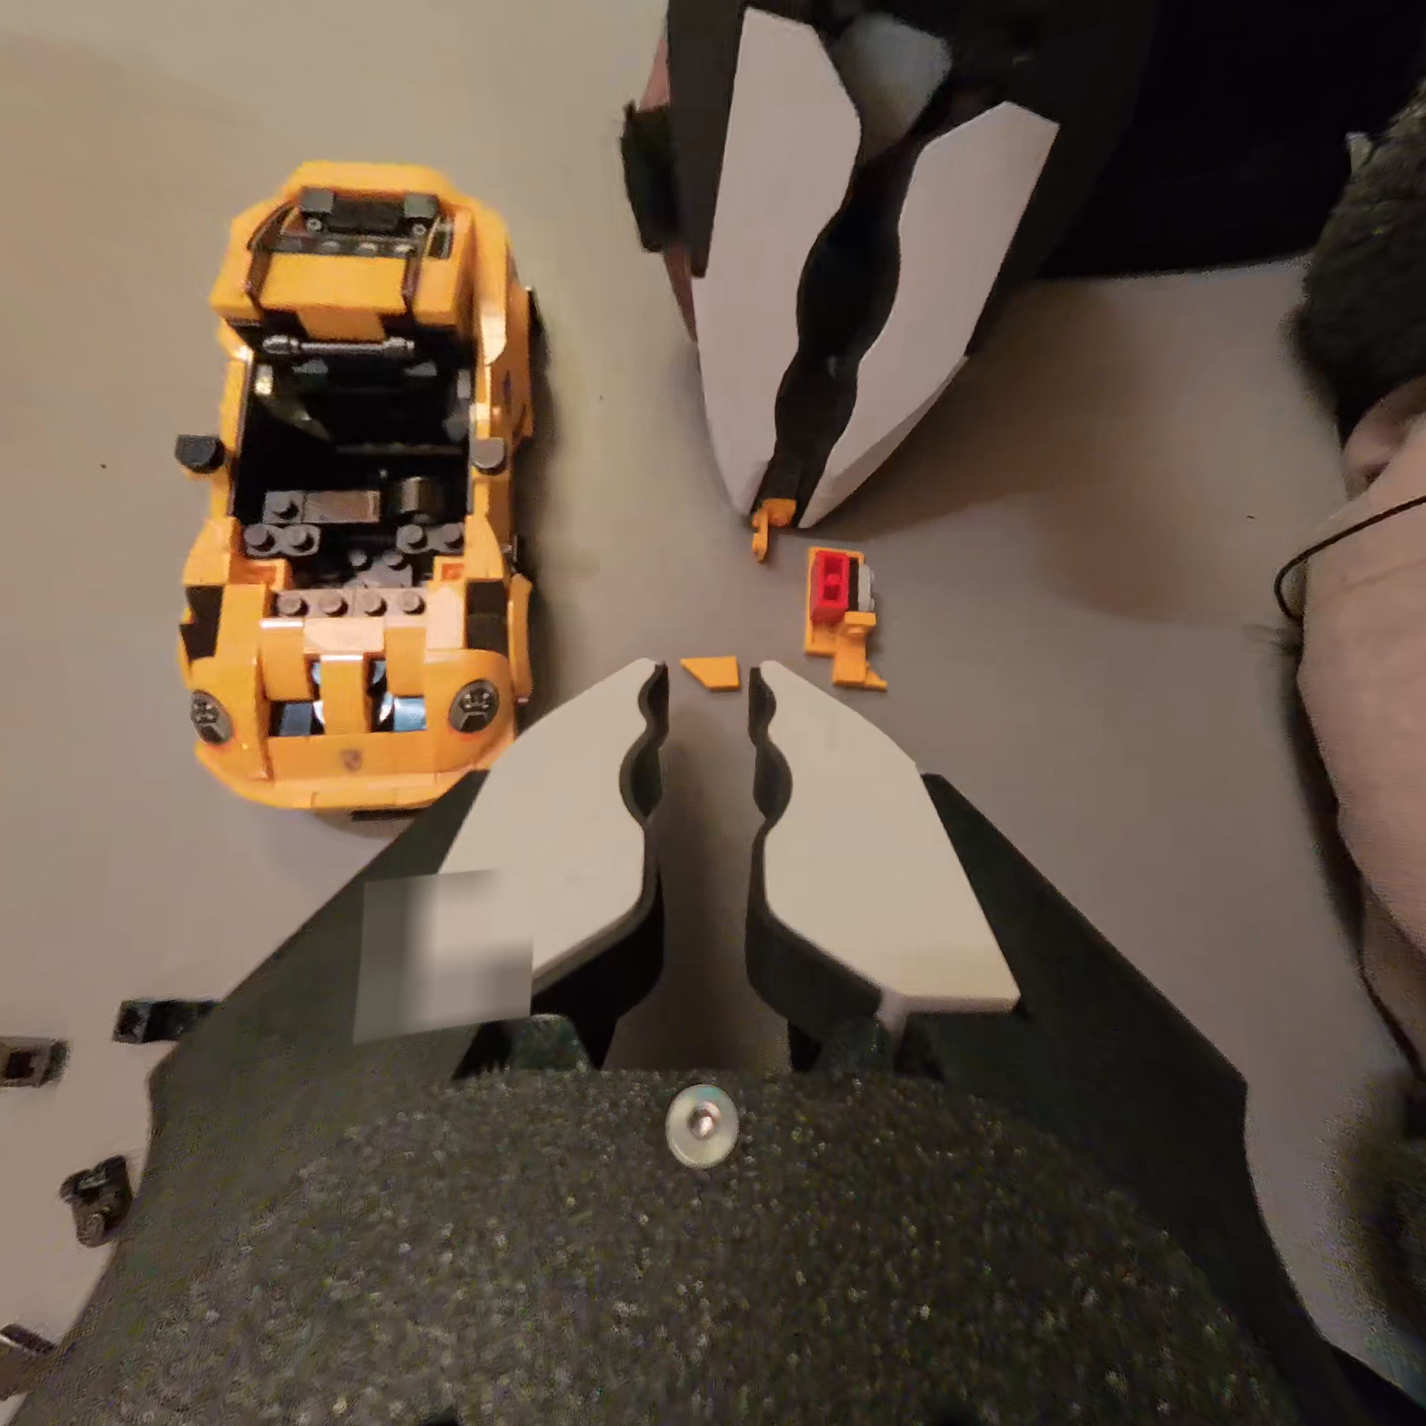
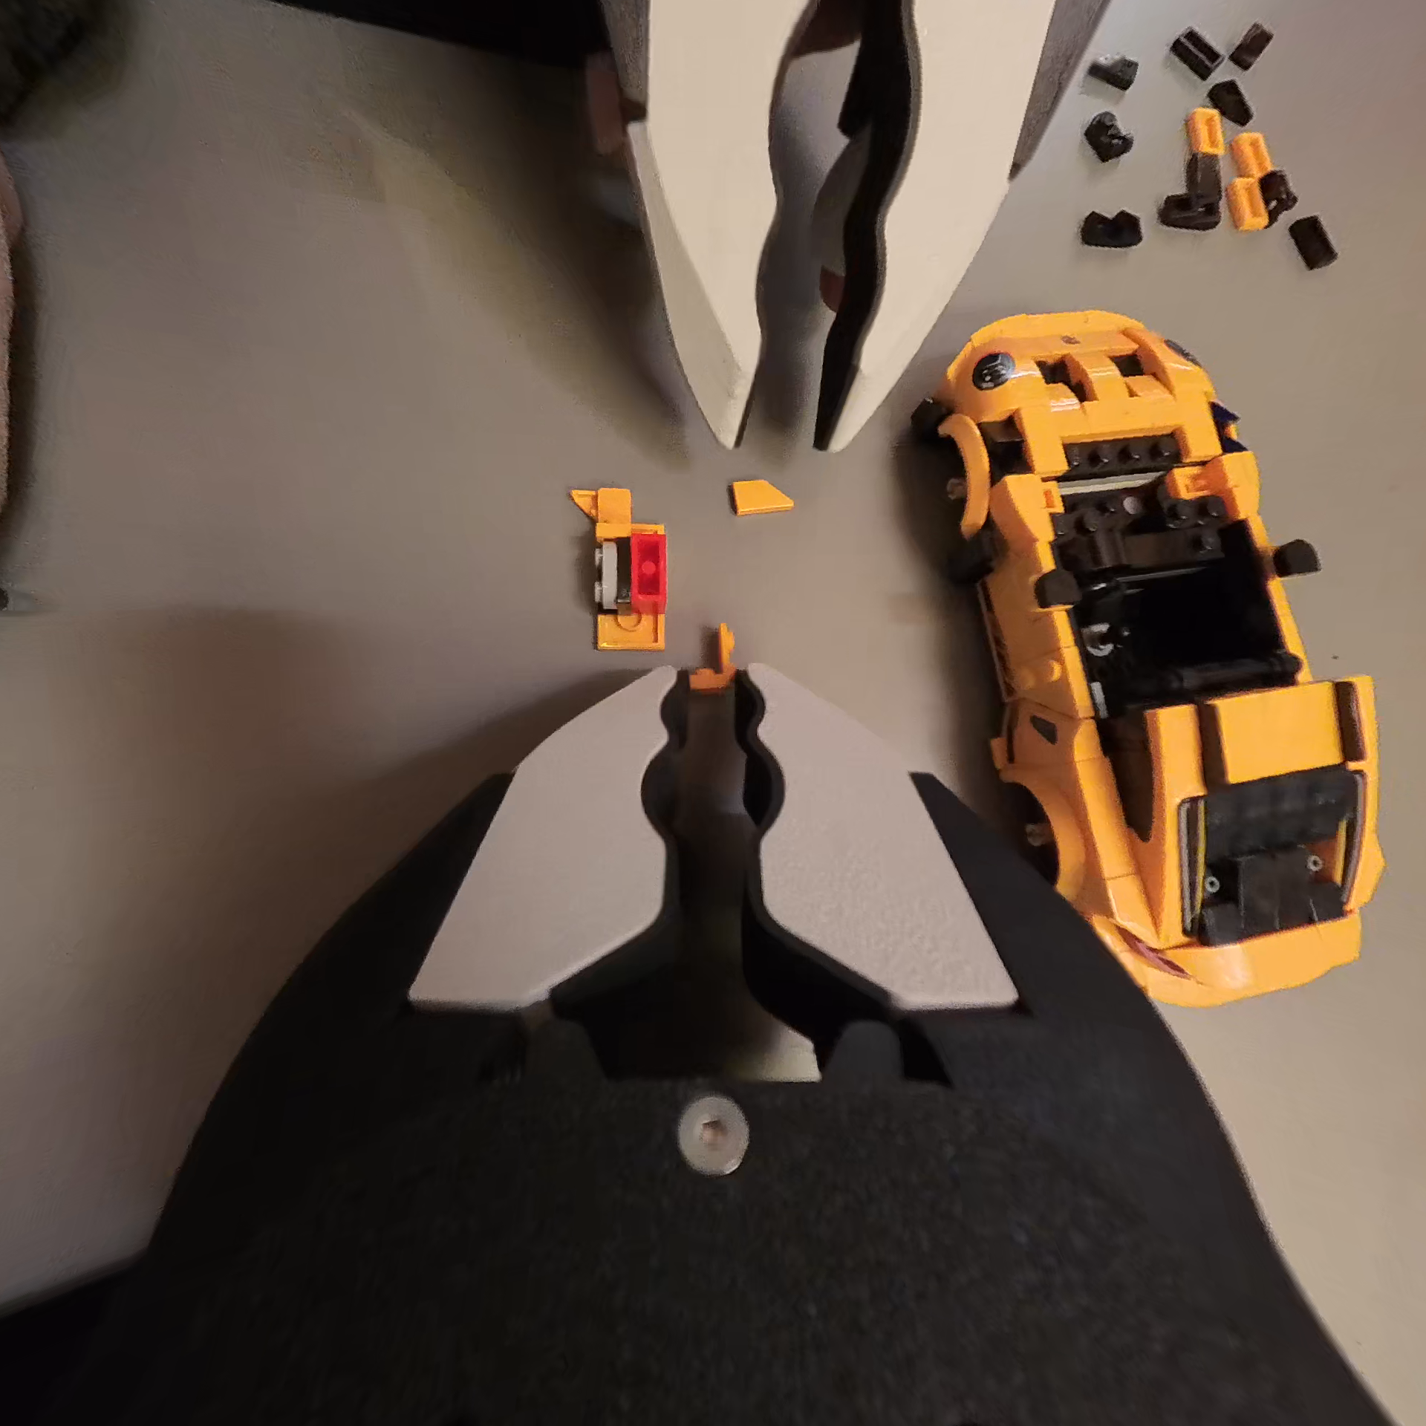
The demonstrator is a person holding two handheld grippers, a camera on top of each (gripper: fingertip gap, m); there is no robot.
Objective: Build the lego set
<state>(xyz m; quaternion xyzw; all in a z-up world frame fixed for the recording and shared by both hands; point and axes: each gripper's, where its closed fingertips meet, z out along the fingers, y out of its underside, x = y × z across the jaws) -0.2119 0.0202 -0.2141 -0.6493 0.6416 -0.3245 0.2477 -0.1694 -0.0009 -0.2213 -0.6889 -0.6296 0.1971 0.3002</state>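
The yellow-orange lego car [image 1: 355,501] lies on the grey table, roof off, its black interior showing; it also shows in the right wrist view [image 2: 1157,656]. My left gripper [image 1: 708,673] is open, its tips on either side of a flat orange wedge plate [image 1: 714,670] on the table. My right gripper [image 2: 711,677] is shut on a small orange piece [image 2: 722,644] that sticks out past its tips. A small sub-build [image 2: 629,575] of orange plates with a red brick and a grey part lies between the two grippers, beside the wedge plate [image 2: 760,498].
Several loose black and orange pieces [image 2: 1219,146] lie beyond the car's nose. A few black pieces [image 1: 92,1204] lie at the left gripper's left side. A person [image 1: 1358,617] is close at the right edge of the left wrist view. One gripper's finger ends stand about 6 cm off the other's.
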